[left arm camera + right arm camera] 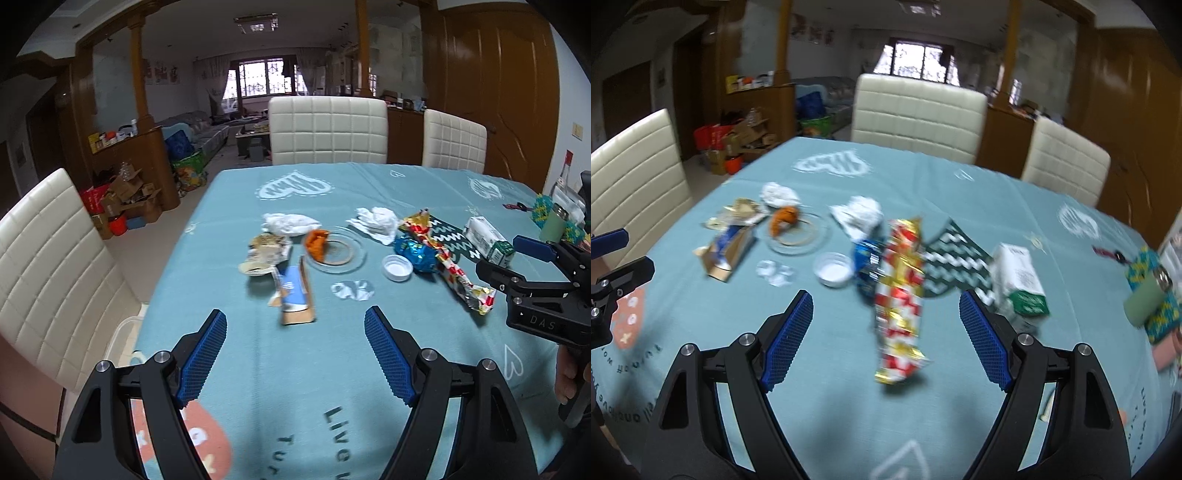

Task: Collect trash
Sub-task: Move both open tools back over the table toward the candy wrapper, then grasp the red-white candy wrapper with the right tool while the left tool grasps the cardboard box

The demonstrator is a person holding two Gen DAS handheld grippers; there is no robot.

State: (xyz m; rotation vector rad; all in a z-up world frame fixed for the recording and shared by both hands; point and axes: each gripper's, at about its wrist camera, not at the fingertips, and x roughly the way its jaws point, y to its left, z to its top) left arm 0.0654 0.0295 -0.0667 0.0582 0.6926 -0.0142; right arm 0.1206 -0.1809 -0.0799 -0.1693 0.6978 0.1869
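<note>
Trash lies across the middle of a teal tablecloth (295, 369). My left gripper (295, 325) stands open just short of a torn cardboard box (295, 295). Beyond it are crumpled brown wrappers (264, 253), white tissue wads (290, 223) (375, 223), orange peel (317, 243) on a clear glass plate (338, 251), a white cap (397, 267) and a blue foil wrapper (415, 254). My right gripper (886, 306) is open over the near end of a long red, white and gold wrapper (901, 295). A white and green milk carton (1019, 286) lies to its right.
Cream padded chairs (328, 129) (1067, 158) (48, 269) ring the table. A dark green zigzag mat (955, 264) lies under the wrappers. A pale green cup (1145, 301) and patterned cloth (1160, 314) sit at the right edge. Boxes clutter the floor (125, 203) at the far left.
</note>
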